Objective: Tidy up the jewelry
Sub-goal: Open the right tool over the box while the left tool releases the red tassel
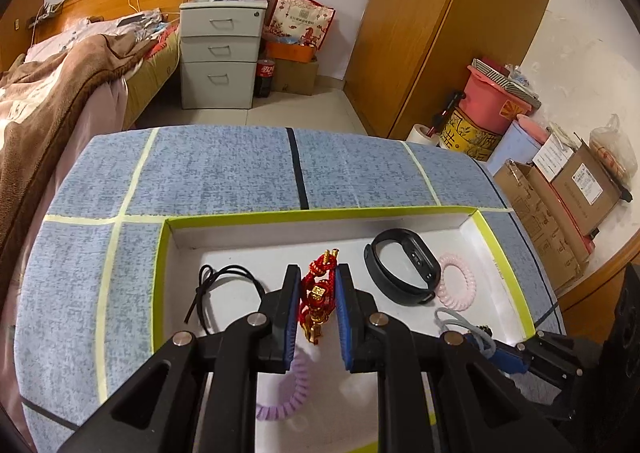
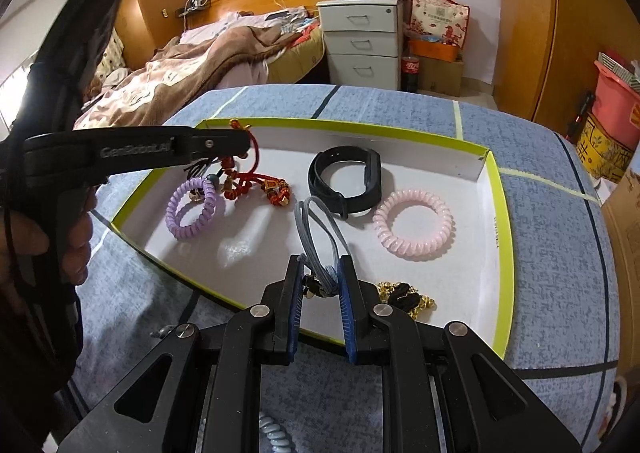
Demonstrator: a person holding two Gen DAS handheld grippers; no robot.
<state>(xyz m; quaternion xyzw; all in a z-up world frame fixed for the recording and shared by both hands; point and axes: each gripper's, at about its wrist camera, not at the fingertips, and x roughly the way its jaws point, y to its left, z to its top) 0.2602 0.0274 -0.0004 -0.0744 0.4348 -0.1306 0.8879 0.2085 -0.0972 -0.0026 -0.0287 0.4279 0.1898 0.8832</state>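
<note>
Now I am gripping jewelry with both claws over the shallow white tray with the lime-green rim (image 2: pixel 505 189)

Left claw (image 1: pixel 318 273) is pinching the red knotted cord bracelet with gold charms (image 1: pixel 318 295); right claw (image 2: pixel 320 273) is closing on the grey cord loop (image 2: pixel 320 237). Lying in the tray: black fitness band (image 2: pixel 346 177), pink spiral hair tie (image 2: pixel 414 223), purple spiral hair tie (image 2: pixel 194 207), thin black cord (image 1: pixel 224 287), gold-and-black beads (image 2: pixel 406 297)
</note>
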